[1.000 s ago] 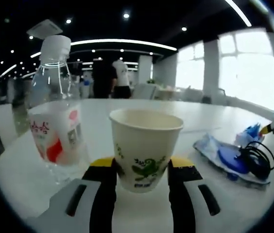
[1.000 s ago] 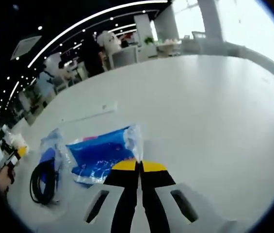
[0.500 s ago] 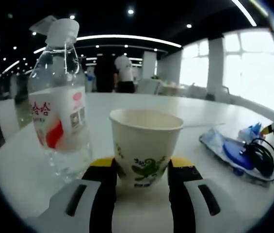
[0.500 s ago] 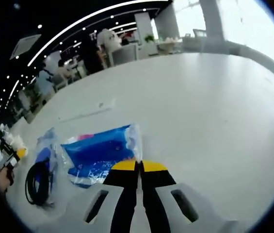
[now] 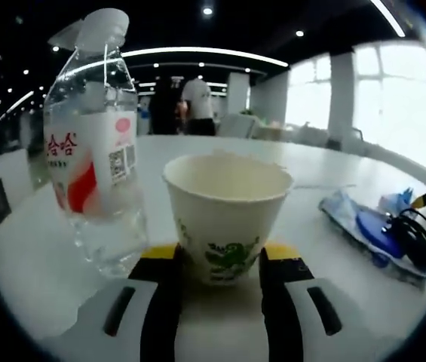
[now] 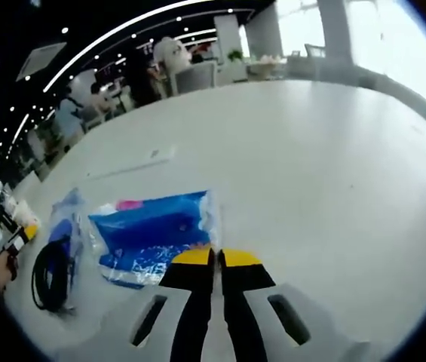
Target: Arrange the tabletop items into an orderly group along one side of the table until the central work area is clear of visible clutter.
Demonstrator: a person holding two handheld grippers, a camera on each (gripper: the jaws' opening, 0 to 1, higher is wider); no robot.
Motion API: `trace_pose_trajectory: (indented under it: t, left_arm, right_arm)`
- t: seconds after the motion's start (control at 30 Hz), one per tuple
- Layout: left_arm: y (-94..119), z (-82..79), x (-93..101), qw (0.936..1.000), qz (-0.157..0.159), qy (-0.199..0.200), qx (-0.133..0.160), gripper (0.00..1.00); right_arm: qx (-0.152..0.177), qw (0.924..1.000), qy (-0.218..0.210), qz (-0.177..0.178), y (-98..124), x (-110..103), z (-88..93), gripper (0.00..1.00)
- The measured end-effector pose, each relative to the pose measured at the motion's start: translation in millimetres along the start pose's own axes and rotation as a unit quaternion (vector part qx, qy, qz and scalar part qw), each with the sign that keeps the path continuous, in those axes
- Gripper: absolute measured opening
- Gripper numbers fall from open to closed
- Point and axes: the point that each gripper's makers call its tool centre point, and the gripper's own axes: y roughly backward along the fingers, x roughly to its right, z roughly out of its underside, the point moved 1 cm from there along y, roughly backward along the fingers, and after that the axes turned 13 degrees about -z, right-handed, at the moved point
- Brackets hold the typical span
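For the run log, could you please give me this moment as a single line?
left gripper: shut on paper cup | water bottle: upright beside cup | right gripper: shut on blue packet | table: white

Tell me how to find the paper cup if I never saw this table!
Look on the big white table, right next to the tall clear water bottle. The paper cup sits between the left gripper jaws. It is short, open on top, with a green pattern, unlike the capped bottle.

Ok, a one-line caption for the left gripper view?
Left gripper jaws closed on a paper cup beside a water bottle on the white table.
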Motion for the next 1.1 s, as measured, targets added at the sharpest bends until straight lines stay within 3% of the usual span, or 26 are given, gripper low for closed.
trace_pose_trajectory:
  t: [0.17, 0.47, 0.63, 0.73, 0.93, 1.1]
  left_arm:
    - [2.6, 0.3, 1.1, 1.0000, 0.002, 0.003, -0.003, 0.42]
    - [12.7, -5.9, 9.3, 0.9998, 0.020, -0.002, -0.004, 0.51]
    - [21.5, -6.1, 13.1, 0.9993, 0.033, -0.018, -0.007, 0.61]
    - [28.1, -10.6, 16.8, 0.9987, 0.048, -0.017, 0.000, 0.70]
    - [39.7, -13.2, 13.6, 0.9978, 0.057, -0.034, -0.004, 0.81]
    - [52.1, -16.9, 14.2, 0.9966, 0.069, -0.043, -0.002, 0.90]
  right_arm:
    - [0.011, 0.9999, 0.009, 0.006, 3.7, 1.5, -7.5, 0.10]
    - [0.026, 0.9995, 0.000, 0.019, 14.9, 1.1, -13.6, 0.27]
    - [0.049, 0.9988, -0.005, 0.002, 23.4, -11.2, -21.1, 0.39]
    - [0.055, 0.9985, -0.008, -0.004, 28.9, -20.5, -22.4, 0.50]
    - [0.060, 0.9981, -0.002, -0.015, 37.1, -40.3, -20.4, 0.63]
    - [0.060, 0.9977, 0.005, -0.030, 44.5, -62.0, -15.1, 0.67]
